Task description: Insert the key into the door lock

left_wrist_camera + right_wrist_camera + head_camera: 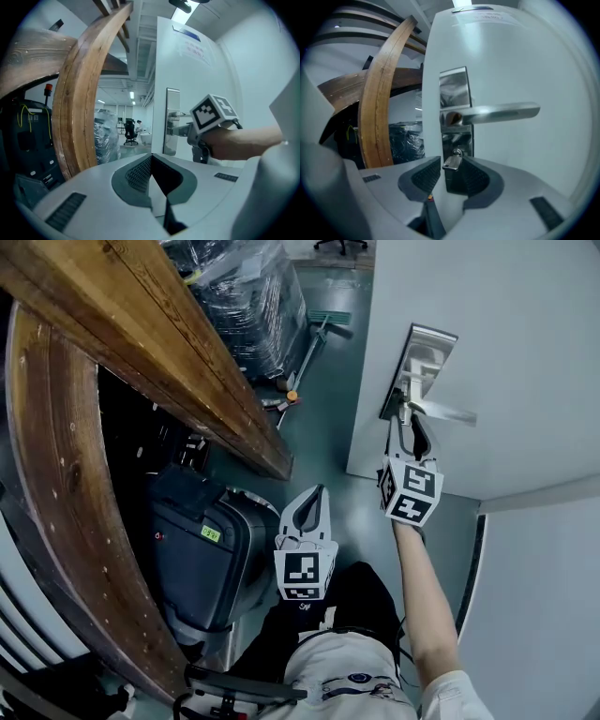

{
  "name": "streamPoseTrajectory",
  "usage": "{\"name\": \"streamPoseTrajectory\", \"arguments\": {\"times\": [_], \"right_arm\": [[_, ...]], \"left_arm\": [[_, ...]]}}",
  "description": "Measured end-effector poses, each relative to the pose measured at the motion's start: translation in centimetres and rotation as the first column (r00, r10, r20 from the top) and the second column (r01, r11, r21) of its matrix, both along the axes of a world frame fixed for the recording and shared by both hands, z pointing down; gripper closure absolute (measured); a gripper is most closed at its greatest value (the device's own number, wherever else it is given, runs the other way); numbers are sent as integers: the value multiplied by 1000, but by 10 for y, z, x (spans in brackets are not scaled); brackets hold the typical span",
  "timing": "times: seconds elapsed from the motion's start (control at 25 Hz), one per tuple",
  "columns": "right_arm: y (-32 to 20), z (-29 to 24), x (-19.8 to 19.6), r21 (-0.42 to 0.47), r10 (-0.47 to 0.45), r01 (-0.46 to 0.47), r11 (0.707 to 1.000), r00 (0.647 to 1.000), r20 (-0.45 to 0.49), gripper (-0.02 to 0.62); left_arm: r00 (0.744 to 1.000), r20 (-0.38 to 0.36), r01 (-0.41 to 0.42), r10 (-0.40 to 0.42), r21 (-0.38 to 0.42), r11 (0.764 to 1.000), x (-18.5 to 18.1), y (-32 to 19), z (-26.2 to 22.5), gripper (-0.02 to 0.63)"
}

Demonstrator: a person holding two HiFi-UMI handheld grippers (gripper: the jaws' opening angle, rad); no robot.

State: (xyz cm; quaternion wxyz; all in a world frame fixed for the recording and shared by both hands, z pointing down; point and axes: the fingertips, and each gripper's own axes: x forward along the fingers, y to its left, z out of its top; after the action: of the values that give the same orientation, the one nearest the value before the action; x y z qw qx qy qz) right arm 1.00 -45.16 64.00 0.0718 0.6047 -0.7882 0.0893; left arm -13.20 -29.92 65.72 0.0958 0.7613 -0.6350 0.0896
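Nothing legible for you here. The paper notice (196,47) high on your door (206,84) carries print, but it's too blurred to read; the same goes in the right gripper view. The small green label (211,533) on the dark case (183,577) is too small to make out.

Grey-green floor (330,418) with dark hard case (202,549) and plastic-wrapped stack (248,296).

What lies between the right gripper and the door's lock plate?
The key, sitting between the right gripper's spread jaws, right at the lock plate under the handle; the right gripper view shows it.
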Motion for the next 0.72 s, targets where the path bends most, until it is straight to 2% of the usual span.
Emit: {"name": "streamPoseTrajectory", "arguments": {"times": [0.16,0.28,0.32,0.4,0.6,0.72], "right_arm": [[62,-29,14,13,-53,53,998,998,17,460],[102,-71,32,24,-53,53,998,999,2,462],[112,-89,39,42,-40,40,998,999,-4,478],[128,-124,50,79,-18,19,997,1000,-11,581],[169,-192,63,111,-50,50,993,999,-3,588],[189,-220,67,137,-76,82,987,996,-48,588]], "left_arm": [[1000,-11,-26,26,11,1000,11,0,-43,601],[998,-23,-51,51,20,999,26,-2,-88,601],[998,-30,-59,60,29,998,31,-5,-105,601],[996,-42,-78,80,47,996,42,-6,-137,601],[991,-41,-123,127,85,989,63,13,-202,601],[990,-32,-132,136,110,985,65,28,-226,601]]}}
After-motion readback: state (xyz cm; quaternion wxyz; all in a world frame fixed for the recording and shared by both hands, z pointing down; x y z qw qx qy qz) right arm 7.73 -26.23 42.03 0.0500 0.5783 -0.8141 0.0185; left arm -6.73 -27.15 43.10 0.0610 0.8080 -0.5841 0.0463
